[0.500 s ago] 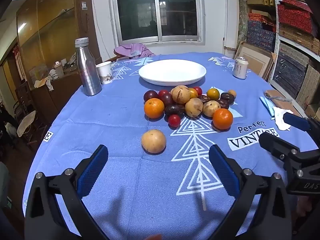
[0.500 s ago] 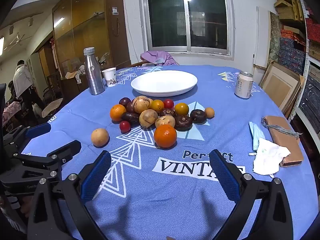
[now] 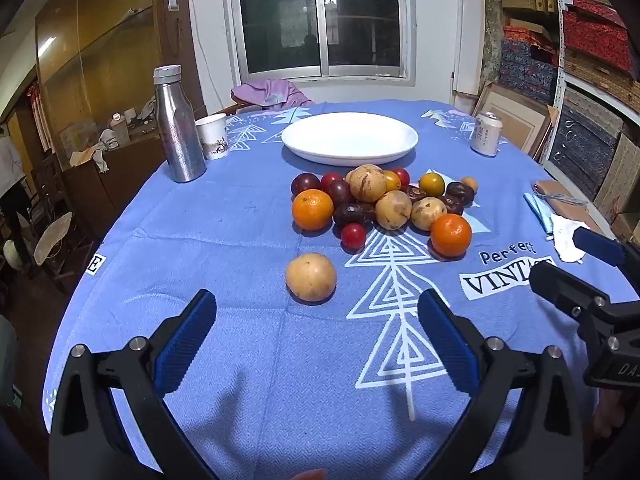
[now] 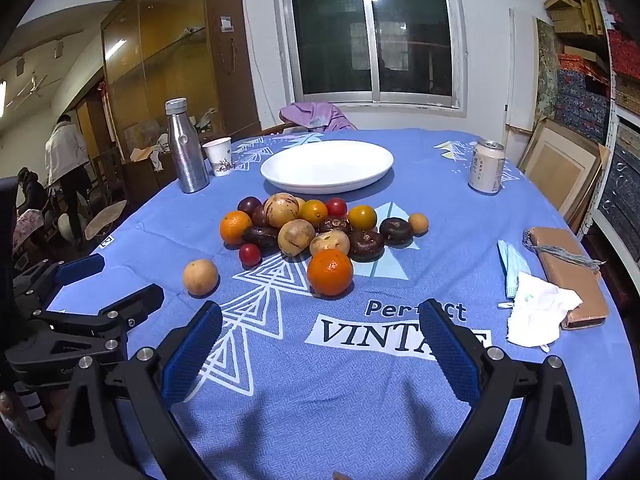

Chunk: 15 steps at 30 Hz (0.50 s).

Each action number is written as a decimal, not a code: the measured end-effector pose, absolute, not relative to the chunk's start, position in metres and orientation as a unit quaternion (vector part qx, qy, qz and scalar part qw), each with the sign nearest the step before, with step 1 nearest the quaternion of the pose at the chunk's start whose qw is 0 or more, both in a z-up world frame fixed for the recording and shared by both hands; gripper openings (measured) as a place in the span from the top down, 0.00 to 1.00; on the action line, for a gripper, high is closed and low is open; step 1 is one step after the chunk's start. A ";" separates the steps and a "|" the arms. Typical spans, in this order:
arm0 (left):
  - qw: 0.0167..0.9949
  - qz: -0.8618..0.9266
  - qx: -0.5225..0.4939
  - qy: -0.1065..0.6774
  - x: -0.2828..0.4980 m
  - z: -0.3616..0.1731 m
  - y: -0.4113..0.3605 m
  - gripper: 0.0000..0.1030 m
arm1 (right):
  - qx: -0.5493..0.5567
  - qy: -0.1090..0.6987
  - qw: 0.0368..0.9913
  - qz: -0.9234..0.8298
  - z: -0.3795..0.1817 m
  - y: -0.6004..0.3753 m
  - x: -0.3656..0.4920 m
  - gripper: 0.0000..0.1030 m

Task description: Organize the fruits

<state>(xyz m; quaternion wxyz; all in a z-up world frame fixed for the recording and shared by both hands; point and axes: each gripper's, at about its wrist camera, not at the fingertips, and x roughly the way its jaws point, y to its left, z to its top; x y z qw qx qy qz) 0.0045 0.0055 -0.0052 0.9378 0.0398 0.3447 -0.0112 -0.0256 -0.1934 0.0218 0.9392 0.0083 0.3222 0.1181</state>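
Note:
A pile of fruit lies mid-table: two oranges, tan round fruits, dark purple fruits and small red ones. One tan fruit sits apart, nearest me. Behind the pile stands an empty white plate. My left gripper is open just short of the lone tan fruit, nothing between its blue pads. My right gripper is open above the cloth, short of the near orange. Each gripper shows at the side of the other's view.
A steel bottle and paper cup stand at the back left, a drink can at the back right. A face mask, crumpled tissue and brown pouch lie at the right edge. A person stands far left.
Both grippers have crept slightly forward toward the fruit; the lone tan fruit and near orange look a little closer. Nothing was picked up or moved.

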 end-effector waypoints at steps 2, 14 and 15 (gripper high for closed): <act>0.937 -0.011 0.039 0.346 0.005 -0.006 0.006 0.04 | 0.010 0.322 0.939 0.119 0.020 -0.191 -0.028 0.03; 0.936 -0.010 0.039 0.350 0.005 -0.007 0.006 0.04 | 0.015 0.321 0.939 0.120 0.020 -0.193 -0.028 0.03; 0.936 -0.010 0.039 0.350 0.005 -0.007 0.006 0.04 | 0.015 0.320 0.940 0.120 0.018 -0.192 -0.028 0.03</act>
